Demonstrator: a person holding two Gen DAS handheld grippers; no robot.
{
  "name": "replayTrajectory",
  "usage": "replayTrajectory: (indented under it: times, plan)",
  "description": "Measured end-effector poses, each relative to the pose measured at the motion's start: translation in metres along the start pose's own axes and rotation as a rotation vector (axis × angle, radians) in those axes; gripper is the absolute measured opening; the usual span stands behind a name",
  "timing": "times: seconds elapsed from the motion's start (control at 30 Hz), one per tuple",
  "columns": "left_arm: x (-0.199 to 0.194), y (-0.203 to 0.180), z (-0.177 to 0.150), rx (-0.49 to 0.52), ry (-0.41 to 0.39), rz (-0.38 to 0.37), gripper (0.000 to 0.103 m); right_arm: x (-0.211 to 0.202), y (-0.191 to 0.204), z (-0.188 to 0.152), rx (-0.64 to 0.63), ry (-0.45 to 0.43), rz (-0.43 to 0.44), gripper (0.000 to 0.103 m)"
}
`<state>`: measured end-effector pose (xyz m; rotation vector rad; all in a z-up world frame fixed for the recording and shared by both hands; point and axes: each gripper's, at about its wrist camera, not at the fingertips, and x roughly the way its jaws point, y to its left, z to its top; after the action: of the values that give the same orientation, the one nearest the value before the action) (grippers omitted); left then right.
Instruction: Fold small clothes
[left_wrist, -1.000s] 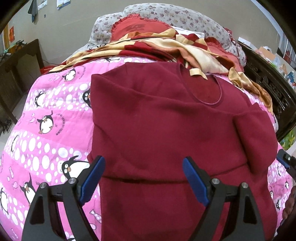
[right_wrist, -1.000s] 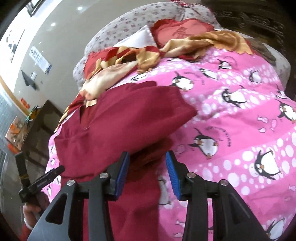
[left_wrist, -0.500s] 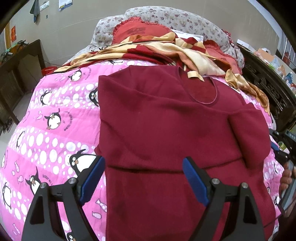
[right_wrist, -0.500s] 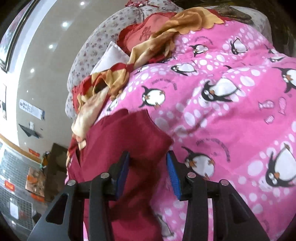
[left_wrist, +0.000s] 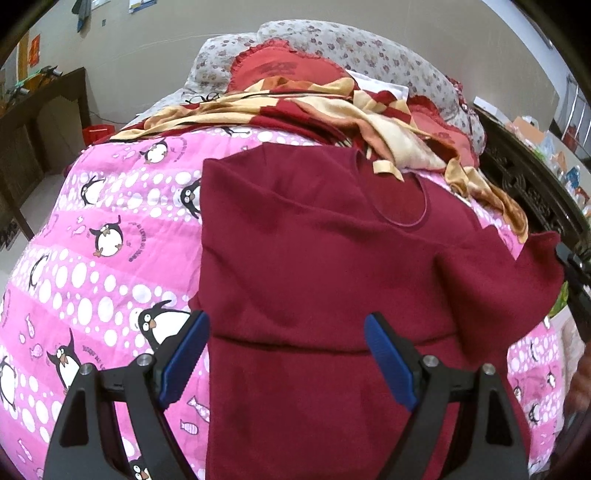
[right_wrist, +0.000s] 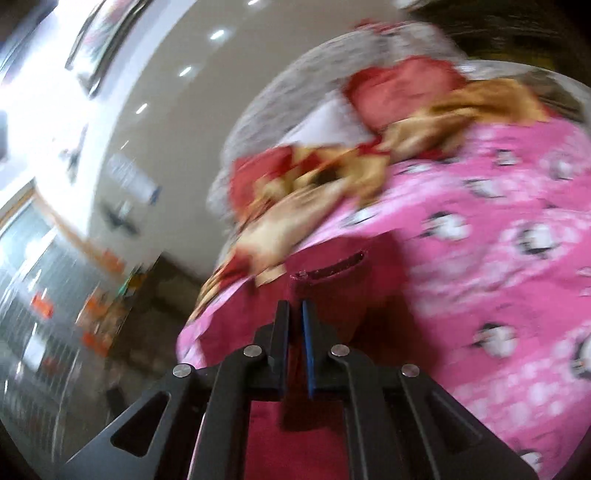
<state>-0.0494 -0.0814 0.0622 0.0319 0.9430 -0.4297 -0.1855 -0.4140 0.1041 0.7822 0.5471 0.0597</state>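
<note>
Lifted since a second ago, the sweater's sleeve (right_wrist: 332, 273) now hangs pinched in the right gripper (right_wrist: 295, 314), apparently to fold it inward. Lower frame, the left gripper (left_wrist: 286, 354) hovers released over the sweater (left_wrist: 314, 258), spread on the quilt (left_wrist: 92, 258).

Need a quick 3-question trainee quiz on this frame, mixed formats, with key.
1. True or false: the left gripper is closed on the dark red top.
2. What is pinched between the pads of the right gripper?
A. the yellow and red blanket
B. the sleeve of the dark red top
C. the pink penguin quilt
3. Fill in: the dark red top lies on a pink quilt printed with ____.

Key:
1. False. Its jaws stand wide open above the top.
2. B. The sleeve is clamped there.
3. Penguins.
</note>
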Motion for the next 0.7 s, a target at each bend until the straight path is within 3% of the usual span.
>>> replayTrajectory:
  times: [0.13, 0.23, 0.27, 0.3, 0.37, 0.43, 0.63, 0.7]
  plan:
    - [-0.002, 0.010, 0.000, -0.031, 0.006, -0.003, 0.089, 0.047, 0.041, -0.037, -0.081, 0.141, 0.088, 0.026]
    - [-0.003, 0.022, -0.001, -0.066, 0.013, -0.008, 0.089, 0.093, 0.060, -0.075, -0.136, 0.338, 0.121, 0.028]
    - [-0.002, 0.025, -0.001, -0.079, 0.016, -0.012, 0.089, 0.105, 0.065, -0.087, -0.161, 0.409, 0.119, 0.035]
    - [-0.002, 0.030, -0.002, -0.093, 0.021, -0.020, 0.089, 0.110, 0.069, -0.094, -0.188, 0.439, 0.112, 0.049]
    - [-0.003, 0.034, -0.004, -0.106, 0.023, -0.036, 0.089, 0.107, 0.075, -0.100, -0.248, 0.432, 0.091, 0.058]
    - [-0.005, 0.037, -0.006, -0.106, 0.015, -0.049, 0.089, 0.097, 0.072, -0.099, -0.276, 0.418, 0.068, 0.058]
    - [-0.002, 0.033, -0.011, -0.121, 0.032, -0.125, 0.089, 0.081, 0.043, -0.085, -0.216, 0.382, 0.015, 0.061]
    - [-0.001, 0.031, -0.012, -0.123, 0.039, -0.130, 0.089, 0.090, 0.049, -0.084, -0.176, 0.386, 0.061, 0.062]
